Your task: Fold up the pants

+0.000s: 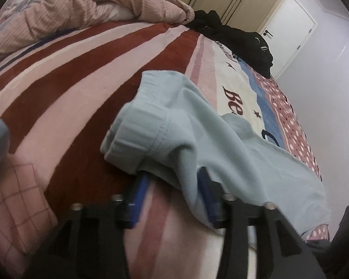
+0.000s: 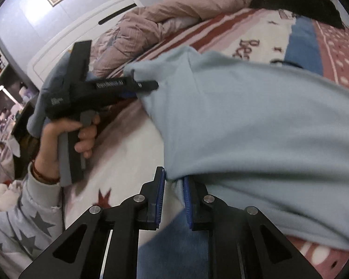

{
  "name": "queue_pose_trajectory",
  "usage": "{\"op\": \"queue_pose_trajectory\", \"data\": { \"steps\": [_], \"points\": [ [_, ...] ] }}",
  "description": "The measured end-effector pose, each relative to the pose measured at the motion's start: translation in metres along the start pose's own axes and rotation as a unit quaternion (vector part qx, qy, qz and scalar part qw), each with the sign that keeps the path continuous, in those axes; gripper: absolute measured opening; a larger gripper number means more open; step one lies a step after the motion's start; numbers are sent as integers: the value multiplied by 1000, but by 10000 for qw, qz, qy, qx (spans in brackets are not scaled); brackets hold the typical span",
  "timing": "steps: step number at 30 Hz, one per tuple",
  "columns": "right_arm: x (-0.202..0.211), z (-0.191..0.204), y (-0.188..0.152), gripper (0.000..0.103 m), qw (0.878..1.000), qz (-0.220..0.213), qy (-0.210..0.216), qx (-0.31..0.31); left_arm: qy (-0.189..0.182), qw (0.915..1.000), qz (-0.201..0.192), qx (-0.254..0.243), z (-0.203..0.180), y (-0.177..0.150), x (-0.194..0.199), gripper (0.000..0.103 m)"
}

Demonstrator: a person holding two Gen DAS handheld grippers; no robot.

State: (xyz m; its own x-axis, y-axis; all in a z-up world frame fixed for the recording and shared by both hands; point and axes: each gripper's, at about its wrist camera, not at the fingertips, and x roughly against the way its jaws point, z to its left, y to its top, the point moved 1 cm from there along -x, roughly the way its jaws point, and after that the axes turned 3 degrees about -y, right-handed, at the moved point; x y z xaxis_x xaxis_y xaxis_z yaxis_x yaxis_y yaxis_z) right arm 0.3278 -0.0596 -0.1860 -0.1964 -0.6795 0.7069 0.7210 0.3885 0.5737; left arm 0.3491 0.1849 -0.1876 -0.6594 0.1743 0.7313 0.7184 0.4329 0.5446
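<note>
Light blue pants (image 1: 197,125) lie on a striped bedspread (image 1: 58,88). In the left wrist view my left gripper (image 1: 174,181) has its blue pads spread, with the pants' cuff end draped over and between them. The grip itself is hidden by cloth. In the right wrist view the pants (image 2: 256,127) are lifted off the bed. My right gripper (image 2: 173,179) has its pads a little apart with a fold of the pants' edge between them. The left gripper (image 2: 149,86) shows there too, held by a hand, its tip tucked into the pants' far corner.
A pink quilt (image 1: 81,7) is bunched at the head of the bed. A black garment (image 1: 239,39) lies at the bed's far edge. A wardrobe and a white door (image 1: 288,28) stand beyond. A white headboard (image 2: 81,37) and cluttered shelves are at the left.
</note>
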Motion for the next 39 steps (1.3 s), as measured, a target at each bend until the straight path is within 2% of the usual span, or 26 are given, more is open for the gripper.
{"op": "queue_pose_trajectory", "data": {
  "steps": [1, 4, 5, 6, 7, 8, 10, 11, 14, 16, 18, 20, 23, 25, 26, 29, 31, 33, 34, 35, 37, 39],
  "points": [
    [1, 0, -2, 14, 10000, 11, 5, 3, -7, 10000, 43, -17, -1, 0, -1, 57],
    [13, 10, -3, 20, 9999, 63, -40, 144, 236, 9996, 78, -156, -9, -1, -3, 61],
    [22, 13, -2, 20, 9998, -1, -10, 192, 245, 9996, 93, -128, -9, -2, -2, 66],
    [30, 15, 0, 20, 9998, -79, -15, 208, 230, 9997, 76, -47, -8, -2, -1, 72],
    [38, 16, 3, 20, 9995, -227, -51, 217, 253, 9997, 5, 48, -6, -2, 2, 84],
    [45, 16, 8, 20, 9990, -381, -127, 214, 331, 9993, -115, 95, -4, -1, 4, 89],
    [49, 9, 17, 31, 9972, -663, -325, 144, 548, 9982, -155, 163, 1, 7, -1, 89],
    [45, 5, 21, 31, 9971, -657, -378, 76, 536, 9983, -121, 215, 4, 10, -6, 89],
    [20, -8, 20, 31, 9988, -278, -385, -141, 663, 9967, -325, 350, 9, 23, -11, 89],
    [5, -10, 10, 32, 9997, 63, -203, -137, 731, 9952, -389, 516, 12, 31, -16, 89],
    [9, -6, 2, 34, 9999, -53, -107, -40, 824, 9932, -458, 681, 17, 38, -19, 81],
    [13, -8, -1, 37, 9998, -17, 97, -172, 952, 9915, -486, 740, 19, 40, -18, 51],
    [17, -7, -4, 37, 9998, -10, 113, -189, 807, 9935, -458, 658, 15, 41, -12, 29],
    [24, -7, -7, 37, 9997, -79, 131, -205, 724, 9938, -559, 628, 11, 40, -4, 23],
    [28, -7, -9, 37, 9994, -127, 186, -253, 673, 9938, -644, 605, 8, 40, 2, 17],
    [41, -7, -17, 37, 9982, -236, 361, -412, 545, 9927, -894, 604, 2, 45, 21, 15],
    [50, -5, -21, 37, 9979, -315, 377, -428, 386, 9928, -913, 667, 3, 48, 31, 15],
    [60, -4, -26, 37, 9975, -381, 403, -437, 193, 9950, -663, 727, 5, 46, 32, 22],
    [66, -4, -29, 37, 9972, -425, 414, -453, 231, 9967, -442, 644, 4, 42, 30, 33],
    [69, -3, -31, 37, 9970, -454, 434, -461, 276, 9978, -242, 555, 3, 37, 27, 48],
    [72, -2, -32, 37, 9965, -486, 495, -464, 175, 9986, -94, 498, 1, 27, 31, 61],
    [74, 1, -32, 37, 9964, -504, 524, -436, -71, 9990, -116, 434, -3, 17, 46, 64]
  ]
}}
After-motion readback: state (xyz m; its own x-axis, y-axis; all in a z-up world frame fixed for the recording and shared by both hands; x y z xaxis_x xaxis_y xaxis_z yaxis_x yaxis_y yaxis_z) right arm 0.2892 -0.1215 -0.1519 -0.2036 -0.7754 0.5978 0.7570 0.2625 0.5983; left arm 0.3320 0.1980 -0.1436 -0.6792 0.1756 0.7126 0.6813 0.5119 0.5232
